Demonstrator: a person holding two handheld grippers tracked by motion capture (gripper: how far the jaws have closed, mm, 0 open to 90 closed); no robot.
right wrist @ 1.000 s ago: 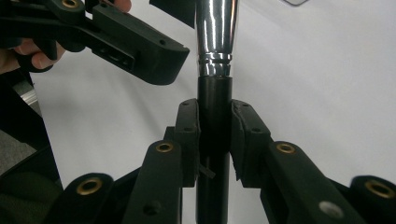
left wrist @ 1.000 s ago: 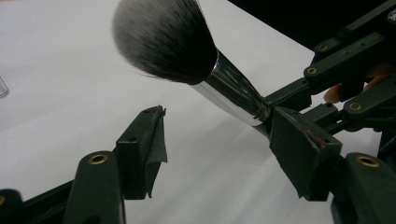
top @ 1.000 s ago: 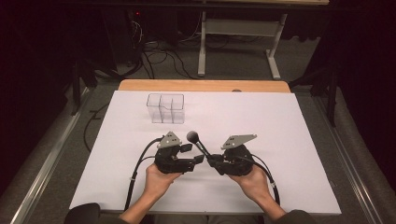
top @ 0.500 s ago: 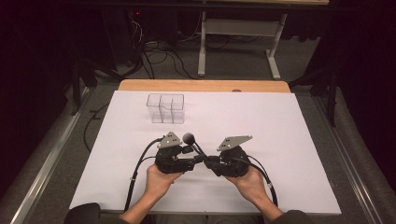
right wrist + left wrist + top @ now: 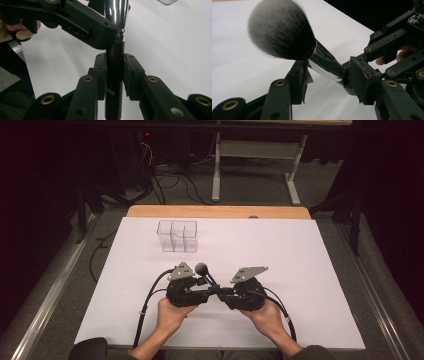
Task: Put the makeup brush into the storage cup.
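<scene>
Brush (image 5: 202, 269) between both: right hand-held gripper (image 5: 114, 72) clamps handle, left hand-held gripper (image 5: 325, 75) clamps shiny neck, above bench (image 5: 300, 260).

Showing black linkage jaws with brass-coloured rivets on the left gripper (image 5: 324, 82) and right gripper (image 5: 114, 72). Wearing torn black tape over the pads (image 5: 101, 75). Carrying a grey three-cornered plate (image 5: 248, 273) on top of each. Trailing black cables (image 5: 150, 305) toward the table edge. Showing dark sleeves (image 5: 90, 350) at the wrists.

clear organizer (image 5: 177, 236) beyond grippers, bare white table (image 5: 280, 250) around
</scene>
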